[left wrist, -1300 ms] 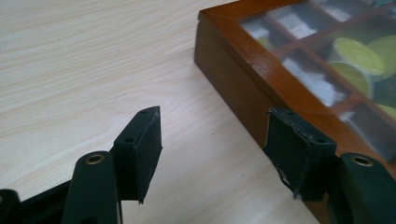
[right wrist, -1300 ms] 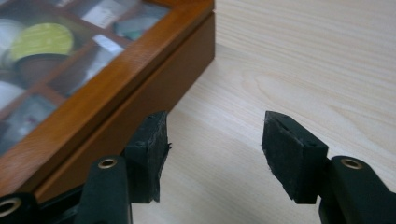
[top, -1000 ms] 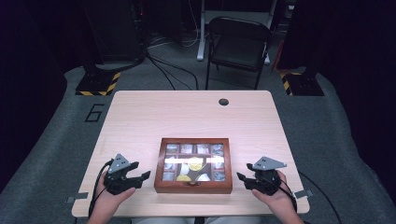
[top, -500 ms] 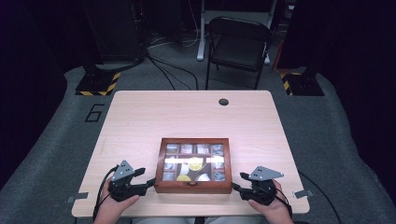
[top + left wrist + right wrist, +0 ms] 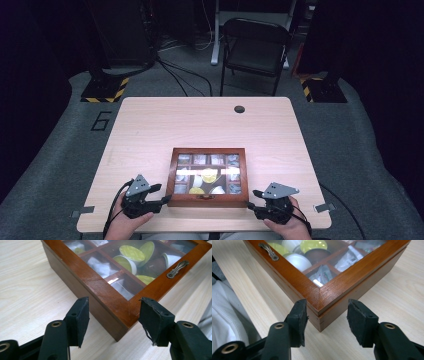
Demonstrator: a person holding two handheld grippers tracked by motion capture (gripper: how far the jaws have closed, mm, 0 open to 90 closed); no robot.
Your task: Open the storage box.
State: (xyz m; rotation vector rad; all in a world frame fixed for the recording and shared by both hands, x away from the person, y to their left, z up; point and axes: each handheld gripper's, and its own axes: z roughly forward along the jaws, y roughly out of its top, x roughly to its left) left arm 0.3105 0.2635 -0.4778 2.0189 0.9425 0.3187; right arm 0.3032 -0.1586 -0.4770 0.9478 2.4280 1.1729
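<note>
A brown wooden box (image 5: pixel 172 172) with a glass-paned lid lies shut near the table's front edge. Its compartments hold yellow-lidded capsules (image 5: pixel 132 253) and white packets (image 5: pixel 352 258). A small metal handle (image 5: pixel 178 268) sits on the front rim. My left gripper (image 5: pixel 164 194) straddles the box's front left corner (image 5: pixel 125 317), and my right gripper (image 5: pixel 252 199) straddles the front right corner (image 5: pixel 319 305). Both pairs of jaws have just been closing with a corner between them. The pads stand close beside the walls with a thin gap, so both are open.
The light wooden table (image 5: pixel 200 125) has a round cable hole (image 5: pixel 239 109) at the back. A folding chair (image 5: pixel 255 47) stands behind it. The person's white sleeve (image 5: pixel 227 322) lies by the table's near edge.
Both hands have slid toward the table's near edge and in to the box's front corners. Both pairs of jaws have narrowed around those corners.
</note>
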